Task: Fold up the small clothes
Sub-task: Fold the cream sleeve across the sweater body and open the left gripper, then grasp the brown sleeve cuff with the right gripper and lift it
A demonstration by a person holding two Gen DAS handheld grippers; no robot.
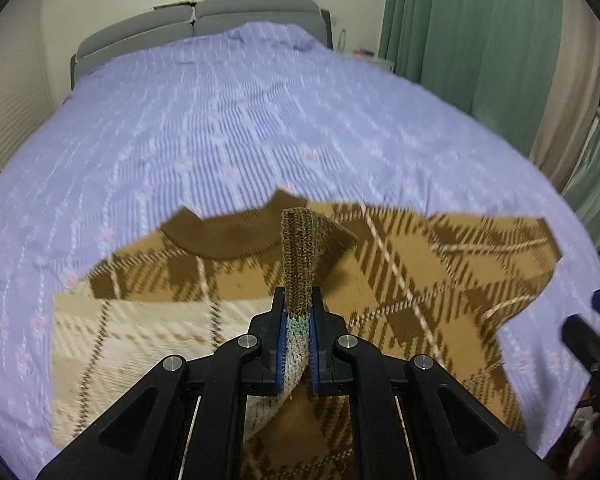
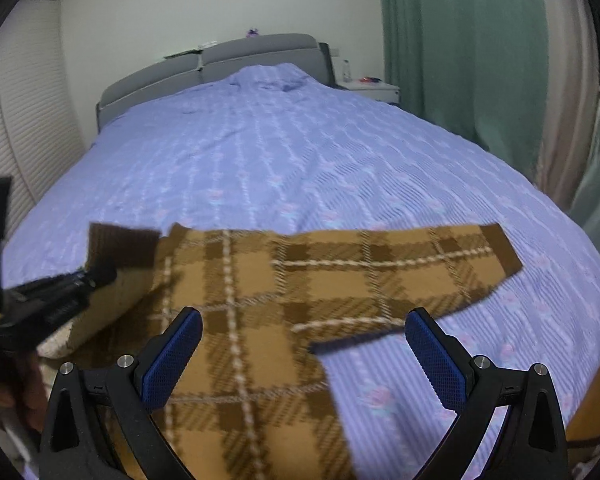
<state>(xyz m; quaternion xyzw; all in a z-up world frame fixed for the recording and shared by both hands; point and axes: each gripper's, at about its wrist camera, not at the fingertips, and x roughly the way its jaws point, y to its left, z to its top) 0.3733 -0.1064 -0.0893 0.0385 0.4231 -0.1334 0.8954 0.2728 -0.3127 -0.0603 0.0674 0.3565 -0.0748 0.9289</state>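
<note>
A small tan and brown plaid sweater (image 1: 420, 264) lies on the purple bedspread (image 1: 240, 120), its dark brown collar (image 1: 220, 242) toward the headboard. My left gripper (image 1: 298, 300) is shut on the ribbed cuff (image 1: 298, 256) of one sleeve, lifted and folded over the sweater's body so the pale inside (image 1: 152, 340) shows. In the right wrist view the sweater (image 2: 260, 292) spreads below, its other sleeve (image 2: 440, 256) stretched out to the right. My right gripper (image 2: 302, 320) stands open above the sweater with nothing between its fingers. The left gripper (image 2: 60, 296) with its cuff shows at the left.
The bedspread (image 2: 300, 160) covers a wide bed with a grey headboard (image 2: 220, 60) at the far end. Green curtains (image 2: 460, 60) hang to the right, a white nightstand (image 2: 372, 88) stands beside the headboard, and a ribbed white wall panel (image 2: 28, 120) runs along the left.
</note>
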